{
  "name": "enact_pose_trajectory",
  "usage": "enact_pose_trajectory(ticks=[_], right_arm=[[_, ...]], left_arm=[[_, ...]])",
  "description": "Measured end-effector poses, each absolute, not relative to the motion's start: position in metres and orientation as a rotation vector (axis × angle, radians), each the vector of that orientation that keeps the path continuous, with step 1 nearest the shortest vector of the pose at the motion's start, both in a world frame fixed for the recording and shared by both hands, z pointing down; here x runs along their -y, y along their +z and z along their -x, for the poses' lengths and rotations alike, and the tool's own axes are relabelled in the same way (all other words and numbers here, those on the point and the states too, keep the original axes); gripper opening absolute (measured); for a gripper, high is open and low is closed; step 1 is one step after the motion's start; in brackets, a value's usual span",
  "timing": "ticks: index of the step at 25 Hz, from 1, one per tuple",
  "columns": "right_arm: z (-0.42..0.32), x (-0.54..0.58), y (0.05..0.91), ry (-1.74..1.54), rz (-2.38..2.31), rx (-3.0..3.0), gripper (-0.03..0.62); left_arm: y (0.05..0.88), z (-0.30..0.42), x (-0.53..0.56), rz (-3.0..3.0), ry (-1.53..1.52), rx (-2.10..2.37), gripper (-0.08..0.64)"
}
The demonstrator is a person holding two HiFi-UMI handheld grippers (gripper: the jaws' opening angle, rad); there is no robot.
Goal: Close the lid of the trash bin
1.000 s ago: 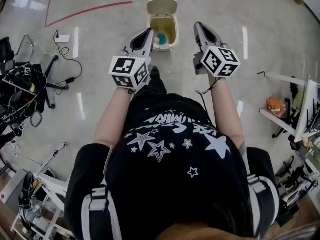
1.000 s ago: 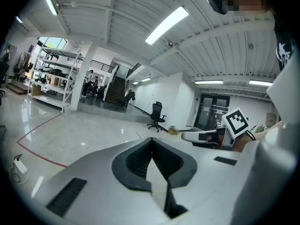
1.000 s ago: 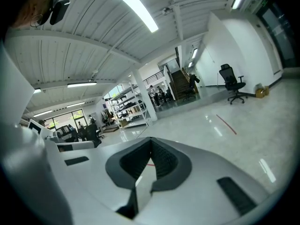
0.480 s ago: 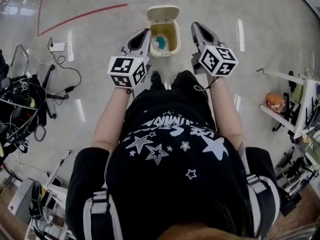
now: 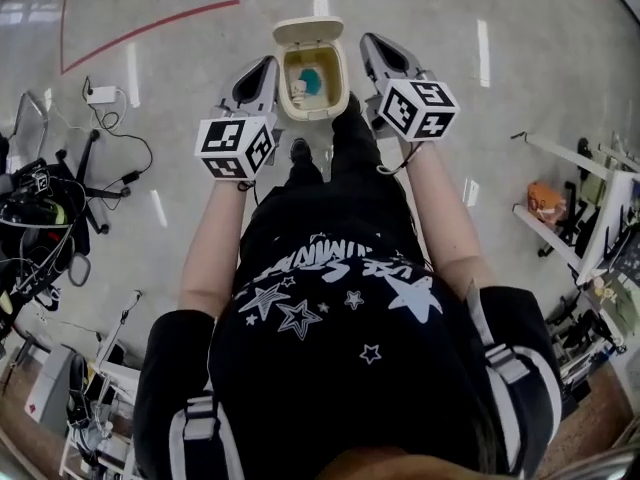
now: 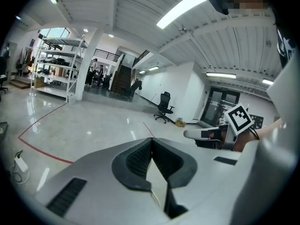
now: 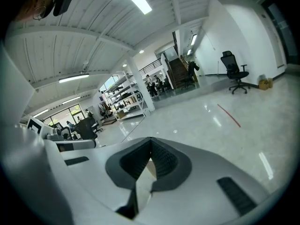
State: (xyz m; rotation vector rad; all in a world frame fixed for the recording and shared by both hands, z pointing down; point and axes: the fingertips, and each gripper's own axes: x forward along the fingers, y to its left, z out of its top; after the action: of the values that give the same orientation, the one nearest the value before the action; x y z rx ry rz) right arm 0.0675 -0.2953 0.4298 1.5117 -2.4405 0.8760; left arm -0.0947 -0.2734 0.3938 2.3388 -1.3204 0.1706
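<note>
A cream trash bin [image 5: 312, 114] stands on the floor just ahead of the person's feet. Its lid [image 5: 308, 32] is tipped back and open, and a teal item [image 5: 311, 81] lies inside. My left gripper [image 5: 264, 65] hovers beside the bin's left side, shut and holding nothing. My right gripper [image 5: 371, 42] is held at the bin's right side, also shut and empty. The left gripper view [image 6: 151, 139] and the right gripper view [image 7: 150, 138] show fingertips touching over bare floor; the bin is hidden in both.
A red line [image 5: 150, 20] crosses the glossy floor at the far left. A power strip with cables [image 5: 100, 95] and black stands [image 5: 40, 203] crowd the left. Shelving with an orange item [image 5: 547, 206] stands at the right. An office chair [image 6: 164, 108] is far off.
The person has stepped closer to the bin, so it now lies between the two grippers. Both grippers stayed shut and moved forward alongside it.
</note>
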Motion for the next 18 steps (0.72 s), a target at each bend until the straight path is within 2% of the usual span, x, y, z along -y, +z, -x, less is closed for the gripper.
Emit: enact_pose_trajectory(ticks=[9,18], right_arm=[[-0.084,0.371,0.476,0.975,-1.402,2.441,0.002],[-0.061,0.405,0.543,1.025,-1.231,2.426,0.002]], left_arm=[[0.436,0.063,0.343,-2.243,0.222,1.385,0.011],[0.506,0.065,0.387,-2.139,0.312,1.429,0.011]])
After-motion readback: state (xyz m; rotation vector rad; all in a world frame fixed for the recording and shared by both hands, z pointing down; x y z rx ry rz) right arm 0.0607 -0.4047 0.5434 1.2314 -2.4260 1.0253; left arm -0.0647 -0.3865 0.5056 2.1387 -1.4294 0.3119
